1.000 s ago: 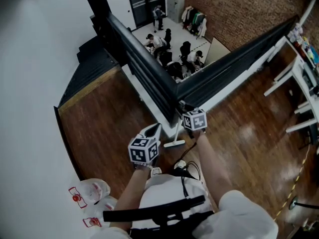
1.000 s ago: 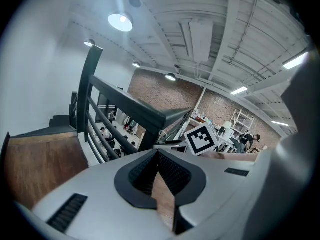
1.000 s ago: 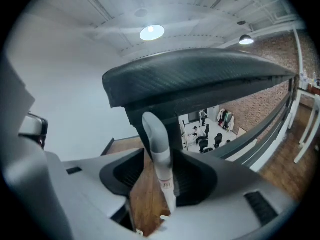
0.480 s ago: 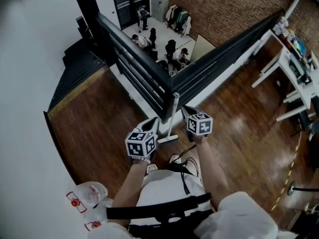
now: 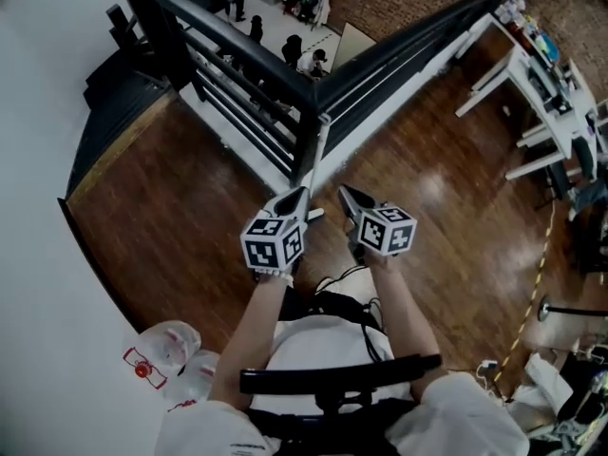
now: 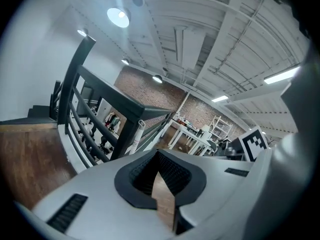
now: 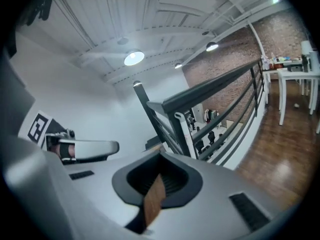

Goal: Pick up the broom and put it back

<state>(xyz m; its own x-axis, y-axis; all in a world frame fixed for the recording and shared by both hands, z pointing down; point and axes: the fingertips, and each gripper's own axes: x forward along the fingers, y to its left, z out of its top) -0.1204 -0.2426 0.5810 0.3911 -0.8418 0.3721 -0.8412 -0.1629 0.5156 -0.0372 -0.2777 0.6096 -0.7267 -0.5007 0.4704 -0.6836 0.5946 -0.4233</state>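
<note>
Leaning on the black metal railing (image 5: 237, 47) ahead of the tongs, the white-handled broom (image 5: 316, 153) is judged returned.
Left tongs (image 5: 300, 196) are shut empty; right tongs (image 5: 345, 194) have just closed on nothing; no further move is needed.

The broom (image 5: 314, 155) is standing almost upright on the wooden floor (image 5: 190, 207). It is leaning with its thin white handle against the corner post of the dark railing (image 5: 237, 44). The top end of the handle is reaching the rail. Only a small white part of its head is showing at the bottom.
</note>
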